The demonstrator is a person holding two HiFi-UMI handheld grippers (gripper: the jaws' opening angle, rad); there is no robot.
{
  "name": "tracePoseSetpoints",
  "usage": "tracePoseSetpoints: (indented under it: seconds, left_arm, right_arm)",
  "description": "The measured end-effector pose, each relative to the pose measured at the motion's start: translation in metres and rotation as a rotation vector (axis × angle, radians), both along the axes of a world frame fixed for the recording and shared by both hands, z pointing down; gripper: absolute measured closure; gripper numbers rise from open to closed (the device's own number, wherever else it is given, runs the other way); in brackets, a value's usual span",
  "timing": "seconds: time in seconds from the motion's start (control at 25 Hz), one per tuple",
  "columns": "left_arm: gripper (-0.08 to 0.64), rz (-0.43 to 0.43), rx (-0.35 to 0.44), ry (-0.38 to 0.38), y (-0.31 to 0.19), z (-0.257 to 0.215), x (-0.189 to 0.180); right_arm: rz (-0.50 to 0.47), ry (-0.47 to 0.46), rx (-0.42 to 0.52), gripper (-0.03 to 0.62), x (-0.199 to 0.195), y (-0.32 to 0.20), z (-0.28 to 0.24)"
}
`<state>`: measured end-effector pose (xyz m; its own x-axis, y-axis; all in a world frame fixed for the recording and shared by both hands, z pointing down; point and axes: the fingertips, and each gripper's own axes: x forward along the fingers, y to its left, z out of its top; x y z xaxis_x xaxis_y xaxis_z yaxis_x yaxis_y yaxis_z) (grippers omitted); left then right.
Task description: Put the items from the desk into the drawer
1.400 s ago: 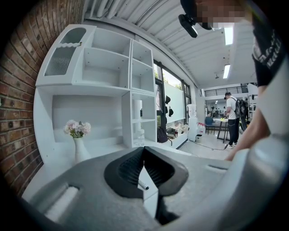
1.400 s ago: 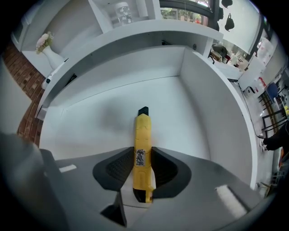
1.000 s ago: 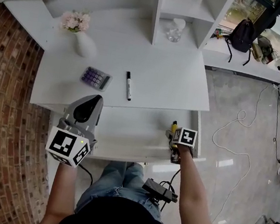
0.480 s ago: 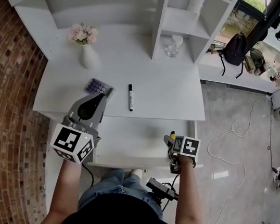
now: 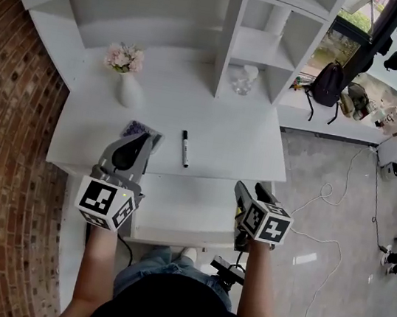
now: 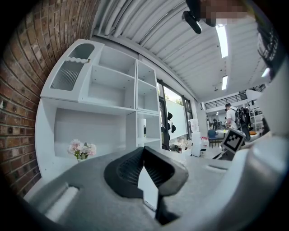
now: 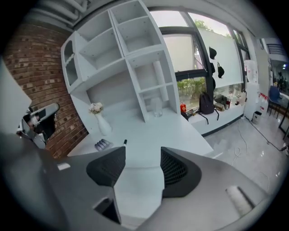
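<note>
A black marker (image 5: pixel 185 148) (image 7: pixel 125 141) lies on the white desk (image 5: pixel 239 134), and a purple-keyed calculator (image 5: pixel 145 133) (image 7: pixel 101 144) lies to its left. Below the desk's front edge the drawer (image 5: pixel 191 205) stands pulled out. My left gripper (image 5: pixel 140 139) (image 6: pixel 143 151) hovers level over the calculator's near edge and hides part of it; its jaws meet at the tips, shut on nothing. Above the drawer's right end, my right gripper (image 5: pixel 251 192) (image 7: pixel 142 164) tilts down toward the desk. Its jaws have just been closing but stand apart, with nothing between them.
A white vase of pink flowers (image 5: pixel 126 75) (image 6: pixel 81 149) (image 7: pixel 101 122) stands at the desk's back left. A glass (image 5: pixel 242 82) (image 7: pixel 156 108) sits under the shelf unit (image 5: pixel 232 40). A brick wall (image 5: pixel 4 160) runs along the left. A cable (image 5: pixel 327 197) lies on the floor to the right.
The right gripper has risen out of the drawer, and its jaws have narrowed. A small yellow thing seen at its tip earlier no longer shows. The left gripper has lifted slightly toward the calculator.
</note>
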<state>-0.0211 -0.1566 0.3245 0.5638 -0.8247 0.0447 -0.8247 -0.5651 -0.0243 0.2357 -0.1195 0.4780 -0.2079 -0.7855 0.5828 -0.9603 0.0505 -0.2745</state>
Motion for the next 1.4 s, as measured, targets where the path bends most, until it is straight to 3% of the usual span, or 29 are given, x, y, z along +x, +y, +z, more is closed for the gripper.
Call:
tracePoseSetpoints:
  seconds: [0.2, 0.36, 0.6, 0.8, 1.08, 1.4]
  left_arm:
    - [0.561, -0.013, 0.015, -0.003, -0.002, -0.004, -0.010]
    - [0.561, -0.034, 0.010, -0.001, -0.004, -0.003, -0.022]
    - [0.561, -0.058, -0.008, -0.001, -0.007, 0.003, -0.044]
    - [0.561, -0.086, -0.034, 0.010, -0.016, 0.015, -0.066]
    - [0.561, -0.115, -0.085, 0.018, -0.030, 0.038, -0.093]
    - [0.561, -0.147, -0.127, 0.057, -0.049, 0.057, -0.116]
  right_arm:
    - [-0.075, 0.047, 0.133, 0.351, -0.025, -0.015, -0.039]
    - [-0.129, 0.025, 0.207, 0.351, -0.052, -0.031, -0.061]
    - [-0.221, 0.040, 0.218, 0.346, -0.099, -0.055, -0.065]
    - [-0.276, 0.052, 0.134, 0.347, -0.134, -0.074, -0.038]
    - [-0.342, 0.115, -0.068, 0.371, -0.169, -0.106, 0.041]
    - [-0.326, 0.148, -0.290, 0.408, -0.180, -0.146, 0.115]
